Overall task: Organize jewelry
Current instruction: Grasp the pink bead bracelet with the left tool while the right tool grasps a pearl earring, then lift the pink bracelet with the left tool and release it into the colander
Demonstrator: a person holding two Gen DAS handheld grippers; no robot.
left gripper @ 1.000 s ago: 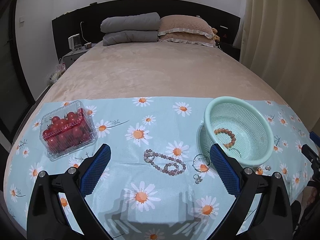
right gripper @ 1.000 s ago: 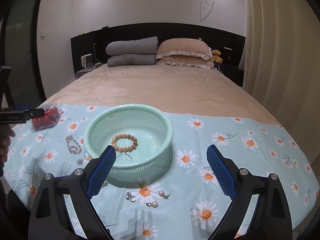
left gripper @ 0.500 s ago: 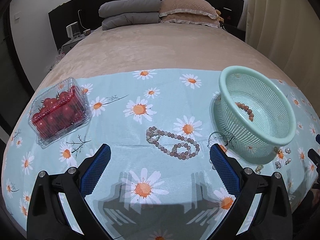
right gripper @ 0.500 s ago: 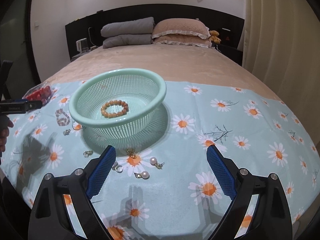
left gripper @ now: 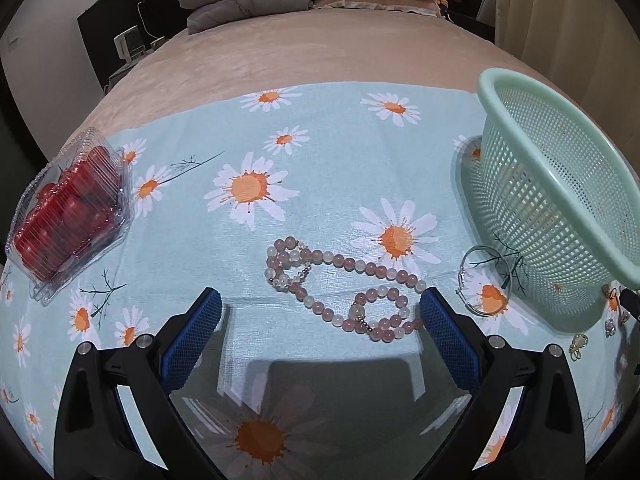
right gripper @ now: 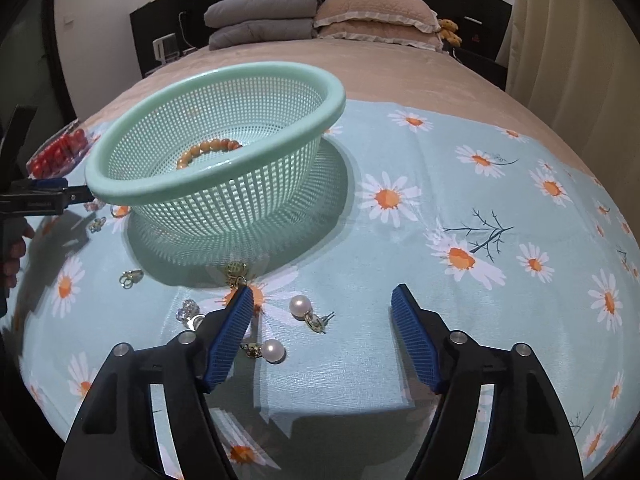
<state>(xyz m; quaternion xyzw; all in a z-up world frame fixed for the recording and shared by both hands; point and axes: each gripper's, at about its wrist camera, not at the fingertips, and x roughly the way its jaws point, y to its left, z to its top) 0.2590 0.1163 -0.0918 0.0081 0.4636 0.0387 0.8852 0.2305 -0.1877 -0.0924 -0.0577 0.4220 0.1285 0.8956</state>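
A pink bead necklace point(left gripper: 340, 288) lies on the daisy cloth just ahead of my open, empty left gripper point(left gripper: 320, 300). A thin silver bangle point(left gripper: 484, 280) lies to its right beside the green mesh basket point(left gripper: 552, 184). In the right wrist view the basket point(right gripper: 216, 160) holds an orange bead bracelet point(right gripper: 208, 148). Two pearl earrings point(right gripper: 300, 306) point(right gripper: 272, 350) lie between the fingers of my open, empty right gripper point(right gripper: 322, 300). A gold charm point(right gripper: 237, 270) and small rings point(right gripper: 188, 312) lie by its left finger.
A clear box of cherry tomatoes point(left gripper: 68, 208) sits at the cloth's left edge. More small earrings point(left gripper: 578, 346) lie right of the basket. Pillows point(right gripper: 372, 16) and folded grey bedding point(right gripper: 260, 16) are at the bed's head. The left gripper point(right gripper: 44, 196) shows at the left.
Both grippers have dropped lower and moved forward toward the cloth. The necklace now lies close before the left fingers, and the pearl earrings sit between the right fingers.
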